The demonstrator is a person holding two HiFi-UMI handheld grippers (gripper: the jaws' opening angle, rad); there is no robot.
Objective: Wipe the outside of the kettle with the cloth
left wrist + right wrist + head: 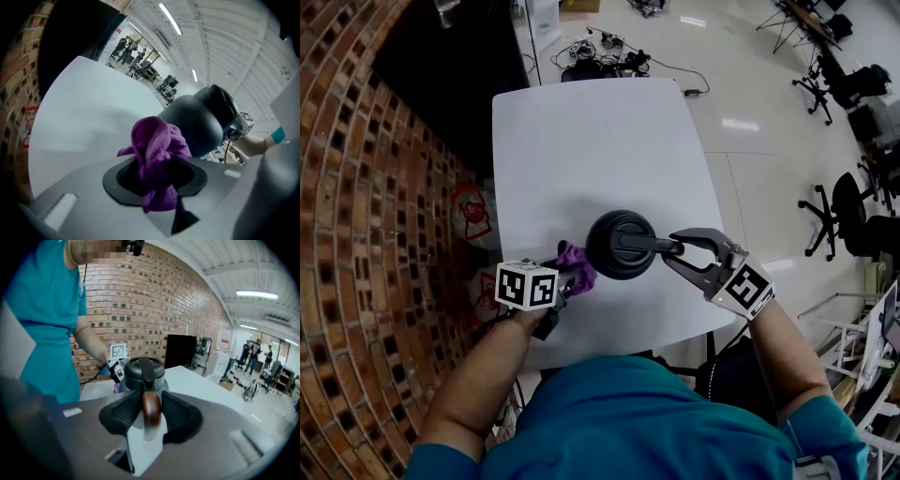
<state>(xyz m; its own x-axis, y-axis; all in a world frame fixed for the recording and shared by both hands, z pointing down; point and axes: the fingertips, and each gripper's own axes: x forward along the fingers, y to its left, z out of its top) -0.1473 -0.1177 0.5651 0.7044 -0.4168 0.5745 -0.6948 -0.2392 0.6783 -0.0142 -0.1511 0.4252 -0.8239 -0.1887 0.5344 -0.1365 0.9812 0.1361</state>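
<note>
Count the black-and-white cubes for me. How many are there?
2. One cube sits on the left gripper, beside the purple cloth. The other sits on the right gripper, which holds the kettle by its handle. None seems hidden.

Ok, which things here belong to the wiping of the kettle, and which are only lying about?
For the job: kettle, held at its handle by the right gripper; purple cloth, in the left gripper; white table under them.
Just lying about: office chairs; cables on the floor.
</note>
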